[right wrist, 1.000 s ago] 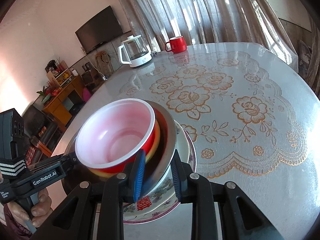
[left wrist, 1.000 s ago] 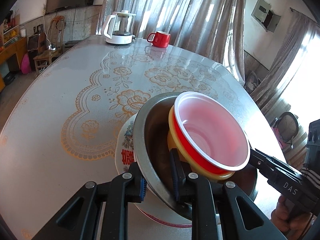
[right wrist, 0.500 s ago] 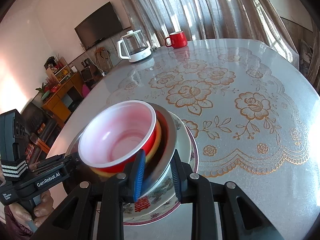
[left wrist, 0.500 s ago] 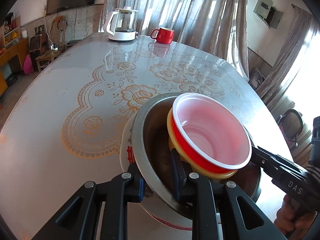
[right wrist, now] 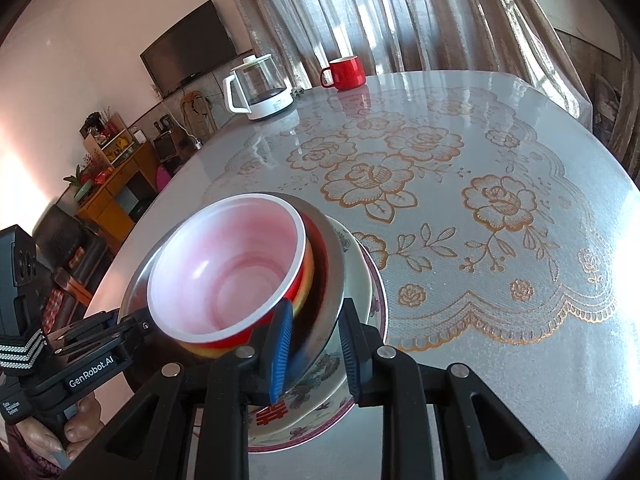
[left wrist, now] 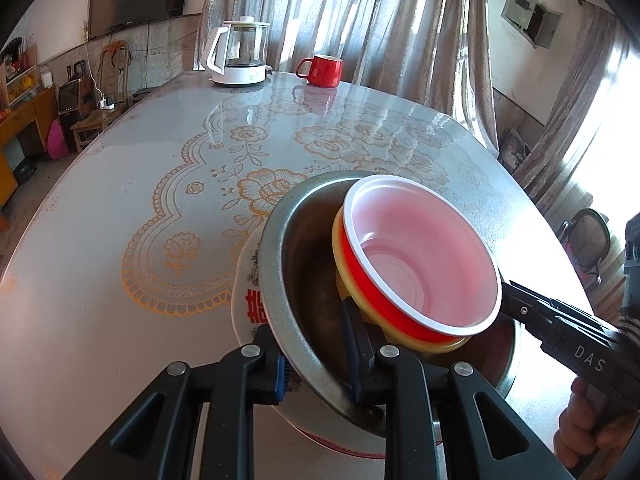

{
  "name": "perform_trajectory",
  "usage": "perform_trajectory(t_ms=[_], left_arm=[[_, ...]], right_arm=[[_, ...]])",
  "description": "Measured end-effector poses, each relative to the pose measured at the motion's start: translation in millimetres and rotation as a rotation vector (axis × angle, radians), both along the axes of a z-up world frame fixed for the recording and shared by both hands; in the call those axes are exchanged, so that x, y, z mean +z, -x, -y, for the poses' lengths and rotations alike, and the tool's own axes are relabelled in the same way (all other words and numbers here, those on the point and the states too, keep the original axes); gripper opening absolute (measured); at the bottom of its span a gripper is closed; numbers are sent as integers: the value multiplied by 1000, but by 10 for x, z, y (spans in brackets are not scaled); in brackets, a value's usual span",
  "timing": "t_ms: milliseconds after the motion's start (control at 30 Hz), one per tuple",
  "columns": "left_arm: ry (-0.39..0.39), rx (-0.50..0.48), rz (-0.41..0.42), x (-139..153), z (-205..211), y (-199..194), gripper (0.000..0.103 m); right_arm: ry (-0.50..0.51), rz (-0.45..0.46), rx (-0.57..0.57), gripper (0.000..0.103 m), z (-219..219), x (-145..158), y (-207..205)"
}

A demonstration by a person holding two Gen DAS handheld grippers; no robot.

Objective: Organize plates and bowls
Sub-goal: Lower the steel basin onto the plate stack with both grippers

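A steel bowl [left wrist: 304, 264] sits on a flower-patterned plate [left wrist: 248, 292] near the table's front edge. Nested inside it are a yellow bowl [left wrist: 340, 248] and, on top, a red bowl [left wrist: 420, 256] with a white inside. My left gripper [left wrist: 316, 360] is shut on the steel bowl's near rim, one finger inside and one outside. In the right wrist view my right gripper [right wrist: 314, 350] clamps the opposite rim of the steel bowl [right wrist: 332, 264] the same way, above the plate [right wrist: 360, 280]. Each gripper shows in the other's view, tips hidden behind the red bowl [right wrist: 228, 272].
The round table [left wrist: 120, 240] has a glossy cover with gold flower print. A glass kettle [left wrist: 240, 56] and a red mug [left wrist: 320, 70] stand at its far edge. Curtains hang behind; chairs and cabinets stand around the table. A hand [left wrist: 580, 428] grips the right tool's handle.
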State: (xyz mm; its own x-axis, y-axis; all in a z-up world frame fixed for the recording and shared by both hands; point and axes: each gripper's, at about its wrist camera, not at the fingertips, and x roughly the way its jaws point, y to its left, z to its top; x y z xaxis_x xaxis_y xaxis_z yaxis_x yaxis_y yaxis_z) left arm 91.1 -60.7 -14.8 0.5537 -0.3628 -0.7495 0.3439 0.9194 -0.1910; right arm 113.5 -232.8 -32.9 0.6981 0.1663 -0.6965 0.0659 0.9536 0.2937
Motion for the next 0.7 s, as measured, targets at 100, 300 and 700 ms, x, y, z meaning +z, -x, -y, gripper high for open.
perform_trajectory(t_ms=[100,300,700], left_arm=[[4,-3,-2,-12,0,-7,23],[13,-6,-16,-7,-20,-16,24],[26,18,-15,-1,-128,29,27]], right_arm=[[5,-1,-5,23,5,8,11],[-10,-5,1,24,10,15,28],[-19,1,-1,25,6,33,69]])
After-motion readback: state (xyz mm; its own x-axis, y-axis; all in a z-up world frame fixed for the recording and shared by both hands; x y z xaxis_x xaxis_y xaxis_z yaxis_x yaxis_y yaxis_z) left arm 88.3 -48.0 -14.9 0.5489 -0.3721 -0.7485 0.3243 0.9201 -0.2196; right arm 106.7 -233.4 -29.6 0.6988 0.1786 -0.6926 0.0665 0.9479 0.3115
